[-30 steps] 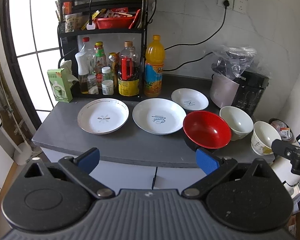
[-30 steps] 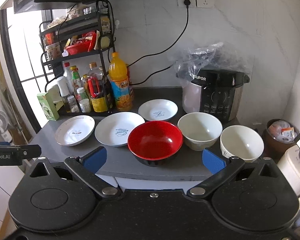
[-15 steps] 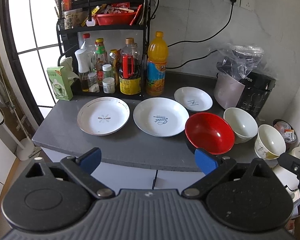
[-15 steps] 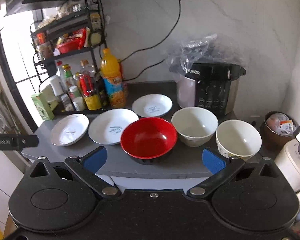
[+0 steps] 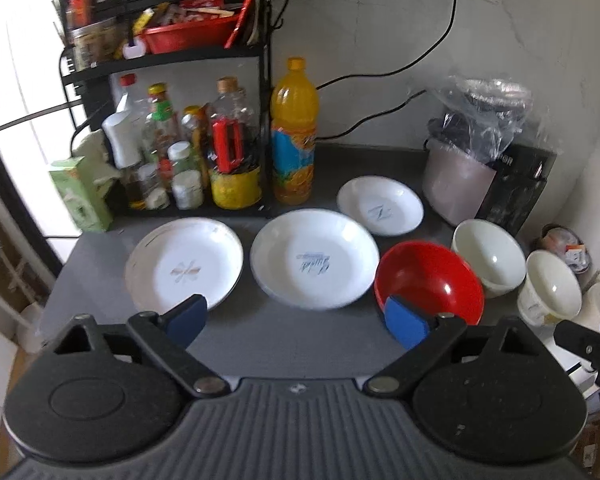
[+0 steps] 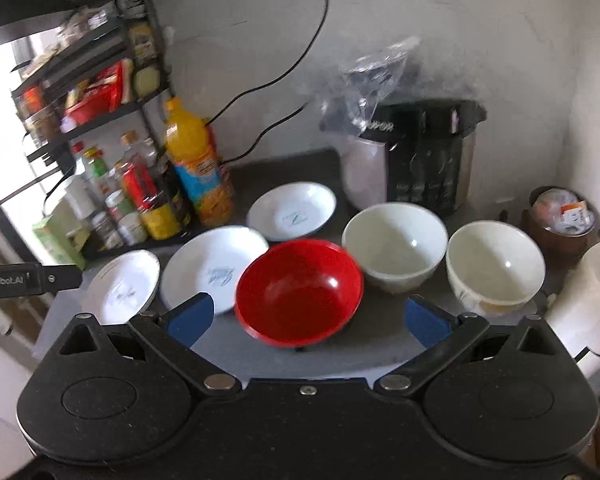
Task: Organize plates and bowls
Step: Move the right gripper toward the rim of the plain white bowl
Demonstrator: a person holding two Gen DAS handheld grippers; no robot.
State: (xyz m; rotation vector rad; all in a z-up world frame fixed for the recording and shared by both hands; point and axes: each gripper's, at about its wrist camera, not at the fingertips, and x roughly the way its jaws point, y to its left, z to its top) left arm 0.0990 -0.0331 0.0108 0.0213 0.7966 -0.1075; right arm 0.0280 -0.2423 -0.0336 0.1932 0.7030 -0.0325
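Left wrist view. The left claw (image 5: 296,318) fills the lower frame, its blue-padded jaws spread wide with nothing between them; the jaws have just been closing slightly. Beyond them lies the dark grey bench (image 5: 284,340). Three white shallow plates rest on it: a white plate with a gold flower mark (image 5: 184,266) at centre left, a larger white plate with blue script (image 5: 314,262) at centre, and a small white plate with a blue mark (image 5: 380,206) behind and to the right. The round red plastic bowl (image 5: 428,280) sits just right of the larger plate, partly behind the right blue pad. A cream ceramic bowl (image 5: 488,256) stands beside it, and a second cream bowl with a printed side (image 5: 552,286) is further right. A tall orange juice bottle (image 5: 294,136) stands at upper centre beside a black wire rack of condiment bottles (image 5: 180,60). A black electric cooker covered with clear plastic (image 5: 492,160) is at upper right. The right claw's tip shows at the right edge.

Right wrist view. The right claw (image 6: 308,318) occupies the lower frame, jaws wide apart and gripping nothing. The red bowl (image 6: 298,290) sits at frame centre, between the two blue pads in the picture but beyond them. The two cream bowls are to its right, the three plates to its left and behind. This view is blurred.
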